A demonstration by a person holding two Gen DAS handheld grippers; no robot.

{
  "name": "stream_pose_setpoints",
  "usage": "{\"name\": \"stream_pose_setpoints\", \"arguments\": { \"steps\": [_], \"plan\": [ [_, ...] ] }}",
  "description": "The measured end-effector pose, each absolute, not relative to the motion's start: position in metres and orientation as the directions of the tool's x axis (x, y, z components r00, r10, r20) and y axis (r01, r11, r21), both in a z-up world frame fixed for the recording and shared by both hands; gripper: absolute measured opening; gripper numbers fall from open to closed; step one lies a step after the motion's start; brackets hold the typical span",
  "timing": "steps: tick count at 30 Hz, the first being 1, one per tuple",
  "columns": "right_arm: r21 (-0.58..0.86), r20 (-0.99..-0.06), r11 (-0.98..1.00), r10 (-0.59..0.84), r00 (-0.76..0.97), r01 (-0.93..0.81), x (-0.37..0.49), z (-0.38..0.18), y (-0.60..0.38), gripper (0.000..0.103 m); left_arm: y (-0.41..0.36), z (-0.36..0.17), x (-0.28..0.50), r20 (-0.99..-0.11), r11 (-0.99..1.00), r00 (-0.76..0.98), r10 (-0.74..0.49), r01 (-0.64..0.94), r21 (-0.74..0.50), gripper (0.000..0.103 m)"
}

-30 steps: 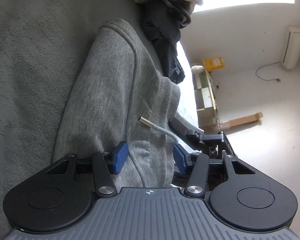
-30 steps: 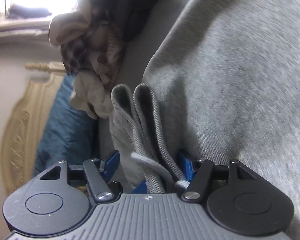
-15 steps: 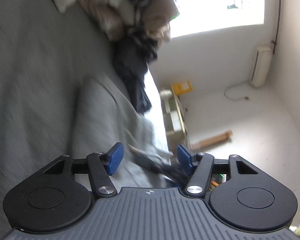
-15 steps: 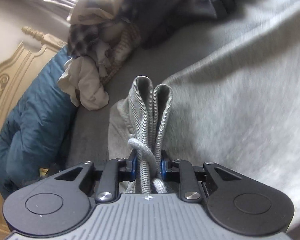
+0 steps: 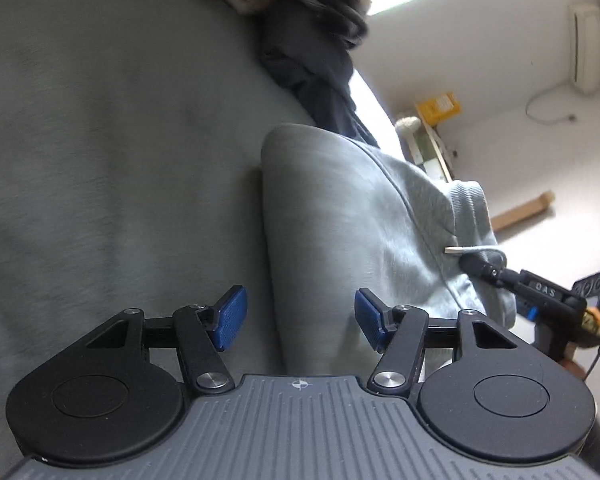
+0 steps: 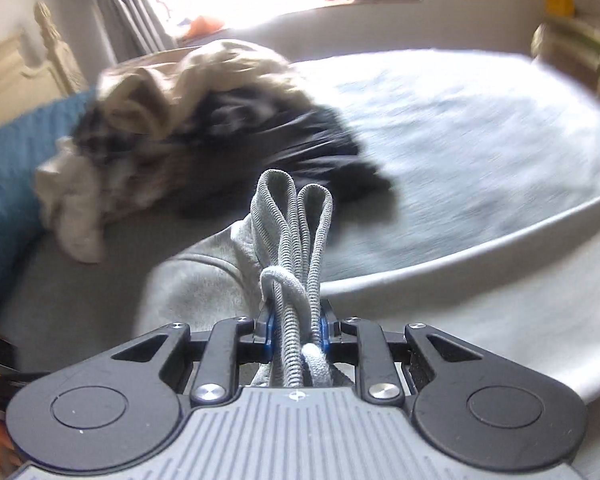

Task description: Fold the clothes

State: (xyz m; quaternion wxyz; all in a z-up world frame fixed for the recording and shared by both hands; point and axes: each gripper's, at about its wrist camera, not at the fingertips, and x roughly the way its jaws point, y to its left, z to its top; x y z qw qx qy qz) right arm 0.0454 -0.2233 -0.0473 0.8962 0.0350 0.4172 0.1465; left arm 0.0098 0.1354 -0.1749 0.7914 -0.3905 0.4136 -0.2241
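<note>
Grey sweatpants [image 5: 340,208] lie folded lengthwise on the bed. My left gripper [image 5: 300,320] hovers open over their near end. The fabric's left edge runs between the blue pads [image 5: 230,316], and neither pad presses on it. My right gripper [image 6: 294,320] is shut on the doubled ribbed waistband [image 6: 288,208] and holds it raised off the bed. The white drawstring [image 6: 284,280] is looped in front of the jaws. In the left wrist view the right gripper [image 5: 480,264] shows at the far right, clamped on the waistband beside the drawstring tip [image 5: 456,250].
A heap of beige, checked and black clothes [image 6: 160,120] lies on the grey bedspread [image 5: 100,140] behind the sweatpants. A blue quilt [image 6: 8,168] and a carved headboard [image 6: 20,68] stand on the left. Beyond the bed's edge are a shelf with a yellow box [image 5: 440,106] and a wall unit [image 5: 586,48].
The right jaws closed on the waistband and drawstring and lifted them, and the view swung up toward the window. The left jaws spread a little wider and the sweatpants now sit further right.
</note>
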Motion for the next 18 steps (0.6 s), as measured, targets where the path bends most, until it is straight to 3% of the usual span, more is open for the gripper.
{"name": "stream_pose_setpoints", "arguments": {
  "steps": [7,18],
  "plan": [
    [-0.035,-0.737,0.991,0.062,0.673,-0.131,0.064,-0.049,-0.283,0.021,0.101,-0.171,0.047,-0.520,0.640,0.502,-0.691,0.089,-0.763,0.060],
    [-0.184,-0.727,0.983,-0.143,0.672,0.010,0.095,-0.071,-0.356,0.021,0.034,-0.172,0.085,-0.566,0.669,0.404,-0.719,0.180,-0.722,0.064]
  ]
}}
